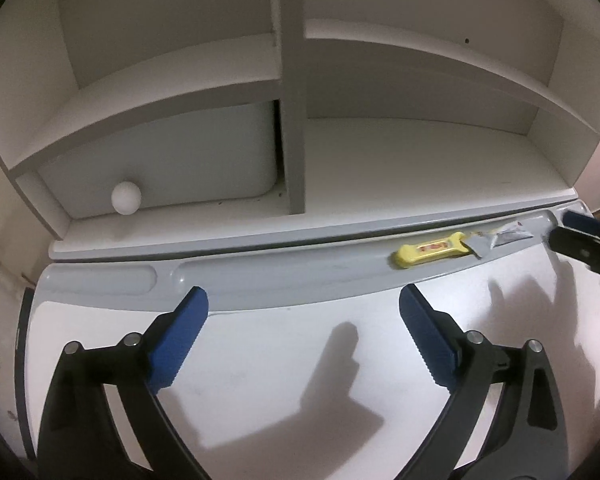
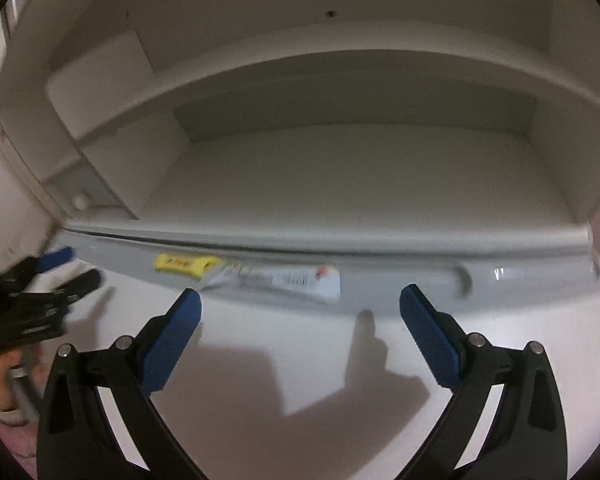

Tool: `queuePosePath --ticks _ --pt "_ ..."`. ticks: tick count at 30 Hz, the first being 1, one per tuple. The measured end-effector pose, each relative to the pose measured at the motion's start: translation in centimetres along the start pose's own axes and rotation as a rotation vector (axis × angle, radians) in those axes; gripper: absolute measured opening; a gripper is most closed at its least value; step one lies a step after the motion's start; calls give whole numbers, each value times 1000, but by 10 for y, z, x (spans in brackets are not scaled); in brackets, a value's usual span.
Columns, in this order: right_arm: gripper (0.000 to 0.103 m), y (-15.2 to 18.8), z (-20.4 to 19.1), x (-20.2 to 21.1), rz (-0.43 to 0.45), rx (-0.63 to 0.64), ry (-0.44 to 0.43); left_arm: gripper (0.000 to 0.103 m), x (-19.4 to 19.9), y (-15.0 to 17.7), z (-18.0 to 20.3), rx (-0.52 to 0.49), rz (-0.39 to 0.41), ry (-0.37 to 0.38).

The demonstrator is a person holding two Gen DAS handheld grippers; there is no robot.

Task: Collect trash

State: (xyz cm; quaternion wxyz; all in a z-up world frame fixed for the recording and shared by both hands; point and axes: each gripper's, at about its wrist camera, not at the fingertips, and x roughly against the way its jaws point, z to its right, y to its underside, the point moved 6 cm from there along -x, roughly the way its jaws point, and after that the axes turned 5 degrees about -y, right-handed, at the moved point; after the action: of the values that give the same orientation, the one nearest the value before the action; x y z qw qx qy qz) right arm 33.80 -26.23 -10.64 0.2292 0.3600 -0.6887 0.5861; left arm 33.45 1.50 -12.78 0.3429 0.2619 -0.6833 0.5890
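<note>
White bench (image 1: 260,380) with a grey recessed tray groove (image 1: 300,276) running along its back edge, just in front of a white shelf unit (image 1: 292,80). In the groove: a yellow wrapper (image 1: 430,254) with a red label, print too small to read, and touching its right end a crumpled silver-white wrapper (image 1: 500,236). In the right wrist view the same pair shows blurred, yellow wrapper (image 2: 186,266) to the left and silver-white wrapper (image 2: 284,280) stretched out beside it with dark print and a red mark, unreadable. Shelf unit's lower left compartment holds a white drawer front (image 1: 160,160) with a round white knob (image 1: 126,197); the other compartments show nothing inside. Left claw (image 1: 304,336) is spread wide, nothing between its blue pads (image 1: 178,340), hanging over bare bench, well left of the trash. Right claw (image 2: 300,332) also stands wide apart with nothing gripped, over the bench just in front of the silver-white wrapper, not touching it. A hand (image 2: 4,380) shows at the left edge of the right wrist view.
</note>
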Motion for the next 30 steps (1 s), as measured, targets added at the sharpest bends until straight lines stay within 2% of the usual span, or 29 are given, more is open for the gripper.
queuePosePath --ticks 3,5,8,9,12,14,15,17,19,22,27,30 --pt "96 -9 2 -22 -34 3 30 94 -6 -1 -6 -14 -1 19" --pt "96 -10 1 -36 -65 -5 12 94 -12 -7 -3 -26 -3 38" --pt "89 -3 -9 -52 -102 42 3 94 -14 -12 -1 -41 7 61" --pt "88 2 -13 -49 -90 72 5 94 -13 -16 -1 -44 12 65" --pt "73 4 -13 -44 -61 75 -18 94 -14 -24 4 -39 17 79" --pt "47 4 -5 -38 -43 51 -52 94 -14 -23 1 -36 17 85" --pt "41 5 -4 -37 -46 38 -84 94 -14 -23 2 -35 18 88" --pt "40 4 -3 -37 -53 45 -77 94 -7 -20 -1 -40 19 91" --pt "39 6 -9 -36 -54 61 -84 94 -8 -23 19 -49 21 92" --pt "37 8 -17 -33 -46 79 -86 94 -10 -26 21 -49 17 89" --pt "36 12 -18 1 10 60 -125 94 12 -23 25 -40 23 85" --pt "36 19 -13 23 33 60 -124 94 8 -23 35 -29 9 108"
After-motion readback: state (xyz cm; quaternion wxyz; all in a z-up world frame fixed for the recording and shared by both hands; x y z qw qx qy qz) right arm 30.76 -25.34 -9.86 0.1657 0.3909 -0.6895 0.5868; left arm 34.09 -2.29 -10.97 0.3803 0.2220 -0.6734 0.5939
